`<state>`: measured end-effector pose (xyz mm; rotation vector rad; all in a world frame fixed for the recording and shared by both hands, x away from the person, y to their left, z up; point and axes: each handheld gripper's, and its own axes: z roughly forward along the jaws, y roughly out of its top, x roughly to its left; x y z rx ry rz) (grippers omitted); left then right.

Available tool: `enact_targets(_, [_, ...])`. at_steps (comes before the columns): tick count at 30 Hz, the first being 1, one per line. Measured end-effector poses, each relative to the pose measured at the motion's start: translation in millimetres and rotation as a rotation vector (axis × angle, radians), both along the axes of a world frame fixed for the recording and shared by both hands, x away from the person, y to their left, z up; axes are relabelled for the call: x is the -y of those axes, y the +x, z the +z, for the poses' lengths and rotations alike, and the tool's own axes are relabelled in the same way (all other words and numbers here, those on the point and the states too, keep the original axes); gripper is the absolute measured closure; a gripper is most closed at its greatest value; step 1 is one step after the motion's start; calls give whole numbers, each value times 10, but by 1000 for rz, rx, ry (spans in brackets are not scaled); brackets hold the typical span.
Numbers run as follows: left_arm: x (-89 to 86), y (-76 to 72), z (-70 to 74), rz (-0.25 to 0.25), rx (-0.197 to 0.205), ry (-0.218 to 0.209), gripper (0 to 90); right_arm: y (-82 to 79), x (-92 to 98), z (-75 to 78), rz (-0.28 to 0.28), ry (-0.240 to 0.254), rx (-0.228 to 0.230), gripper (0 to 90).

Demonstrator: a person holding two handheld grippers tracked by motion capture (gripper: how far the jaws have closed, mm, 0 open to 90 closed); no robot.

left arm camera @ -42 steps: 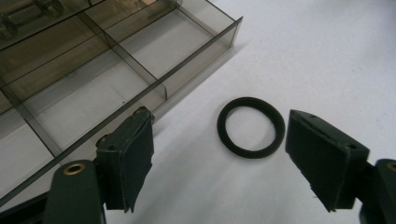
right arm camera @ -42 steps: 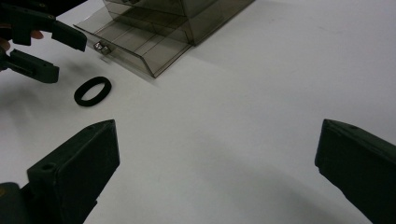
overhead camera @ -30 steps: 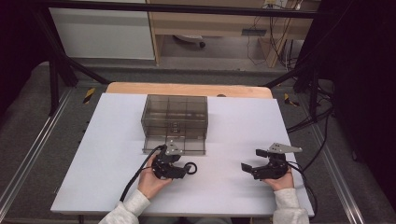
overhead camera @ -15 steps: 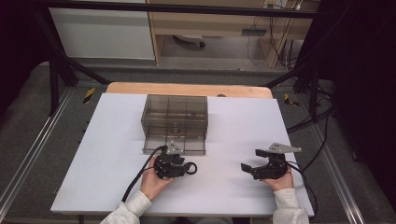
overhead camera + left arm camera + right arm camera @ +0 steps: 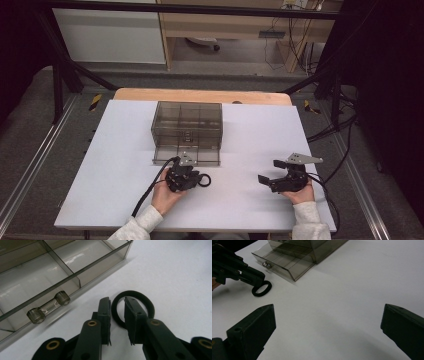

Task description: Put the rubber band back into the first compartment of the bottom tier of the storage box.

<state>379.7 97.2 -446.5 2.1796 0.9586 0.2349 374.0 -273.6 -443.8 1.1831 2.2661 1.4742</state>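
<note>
The black ring (image 5: pixel 117 310) lies flat on the white surface (image 5: pixel 120 150), at about five o'clock from the smoky plastic drawer box (image 5: pixel 187 125) whose bottom drawer (image 5: pixel 50 277) is pulled out. The left hand-held gripper (image 5: pixel 117 303) has just been closing, its jaws now narrow with one side of the ring's band between them; whether the pads press yet I cannot tell. A good grasp would pinch the band squarely, then lift straight up towards the drawer at eleven o'clock, while the right hand-held gripper (image 5: pixel 267 172) waits wide open.

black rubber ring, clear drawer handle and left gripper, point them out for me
black rubber ring (image 5: pixel 147 305), left gripper view, on its right arc
clear cylindrical drawer handle (image 5: pixel 48 307), left gripper view, on its middle bar
left gripper (image 5: pixel 117 305), left gripper view, midway between its fingertips
</note>
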Motion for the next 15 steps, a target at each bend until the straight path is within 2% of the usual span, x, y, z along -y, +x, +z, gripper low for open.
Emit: enact_targets(15, [39, -38, -22, 7, 25, 13, 842, 5, -3, -5, 3, -3, 2, 4])
